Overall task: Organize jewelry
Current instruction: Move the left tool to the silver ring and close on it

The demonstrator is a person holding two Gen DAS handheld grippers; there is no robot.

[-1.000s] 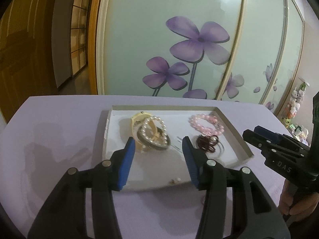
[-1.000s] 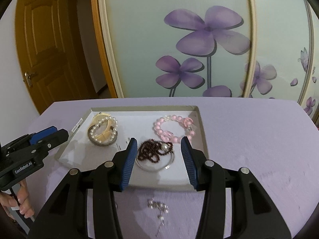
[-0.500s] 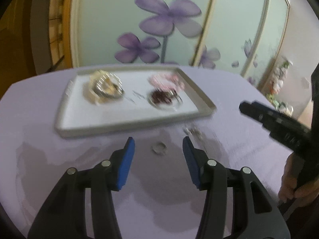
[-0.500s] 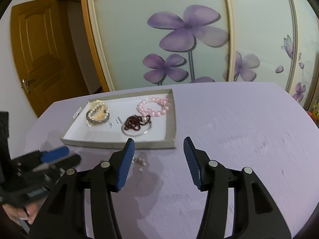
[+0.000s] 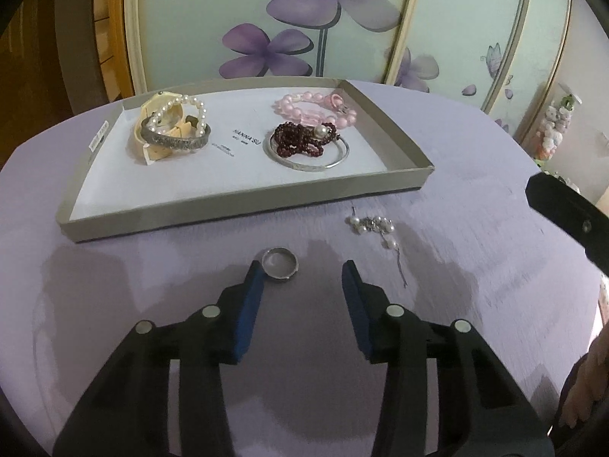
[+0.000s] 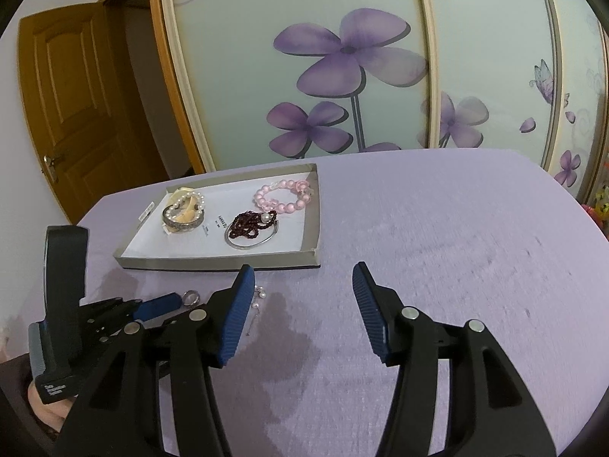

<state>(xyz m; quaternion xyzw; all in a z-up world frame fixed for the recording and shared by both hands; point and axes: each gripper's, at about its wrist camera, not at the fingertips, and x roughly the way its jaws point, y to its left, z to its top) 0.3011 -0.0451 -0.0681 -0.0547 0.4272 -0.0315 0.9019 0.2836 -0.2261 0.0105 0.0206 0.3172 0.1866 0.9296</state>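
Note:
A silver ring (image 5: 279, 262) lies on the purple cloth in front of the grey tray (image 5: 228, 209). My left gripper (image 5: 302, 270) hovers low over the cloth, its jaws closing. The ring sits just beyond the left fingertip (image 5: 255, 272), not pressed between the pads. A pearl earring piece (image 5: 375, 224) lies to the right of the ring. In the right wrist view, my right gripper (image 6: 303, 270) is over bare cloth right of the tray (image 6: 213, 262), jaws opening with nothing between them. The left gripper (image 6: 160, 304) and ring (image 6: 190, 297) show at lower left.
The tray holds a pearl bracelet with a cream and a silver bangle (image 5: 171, 129), a pink bead bracelet (image 5: 316, 110), and dark red beads on a thin silver bangle (image 5: 304, 141). Flowered sliding panels (image 6: 342, 57) stand behind the table. A wooden door (image 6: 76, 106) is at the left.
My left gripper has drawn back from over the tray and dropped toward the cloth, bringing the ring to its tips, and its jaws have narrowed. My right gripper swung right, away from the tray, jaws wider.

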